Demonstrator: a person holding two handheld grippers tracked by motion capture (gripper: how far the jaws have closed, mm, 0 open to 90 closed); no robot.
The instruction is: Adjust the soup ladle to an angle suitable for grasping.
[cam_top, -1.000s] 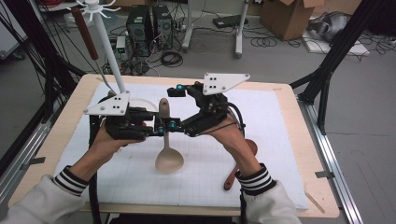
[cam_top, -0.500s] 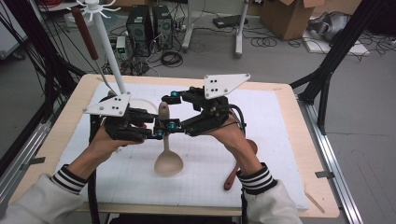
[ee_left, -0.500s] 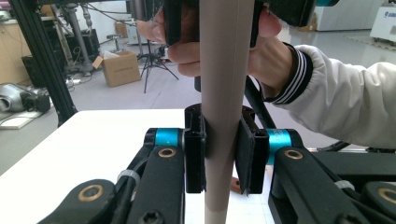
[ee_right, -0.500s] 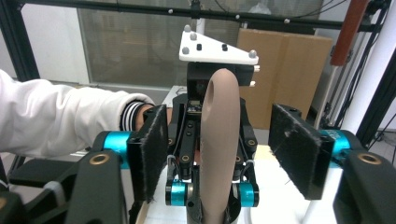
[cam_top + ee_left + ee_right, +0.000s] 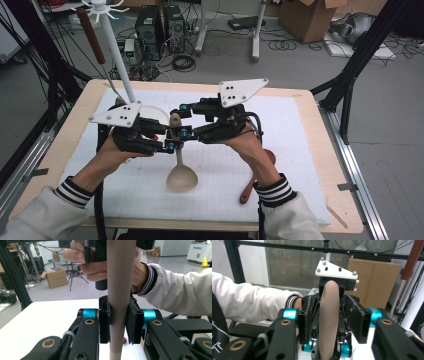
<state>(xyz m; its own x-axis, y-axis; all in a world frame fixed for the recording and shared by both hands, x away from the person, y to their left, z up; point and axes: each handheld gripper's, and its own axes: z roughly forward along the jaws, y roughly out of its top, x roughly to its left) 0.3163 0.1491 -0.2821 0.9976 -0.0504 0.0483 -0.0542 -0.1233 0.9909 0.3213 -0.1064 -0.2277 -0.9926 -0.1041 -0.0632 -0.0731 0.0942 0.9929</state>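
Note:
A pale wooden spoon (image 5: 181, 178) points its bowl toward the person, its handle running up between both grippers. My left gripper (image 5: 170, 145) is shut on the middle of the handle (image 5: 120, 290); its pads (image 5: 105, 317) press it from both sides. My right gripper (image 5: 183, 120) sits around the rounded handle end (image 5: 329, 315). Its jaws have just been closing, but a gap still shows between each pad (image 5: 357, 317) and the wood. I cannot tell whether the bowl touches the white mat (image 5: 300, 165).
A white hook stand (image 5: 117, 60) rises at the back left of the table with a brown-handled utensil (image 5: 92, 37) hanging from it. Another brown-handled utensil (image 5: 248, 189) lies on the mat under the right forearm. Black frame legs stand beyond the right table edge.
The right gripper's jaws have narrowed around the top of the spoon handle. Both hands and the spoon have stayed where they were.

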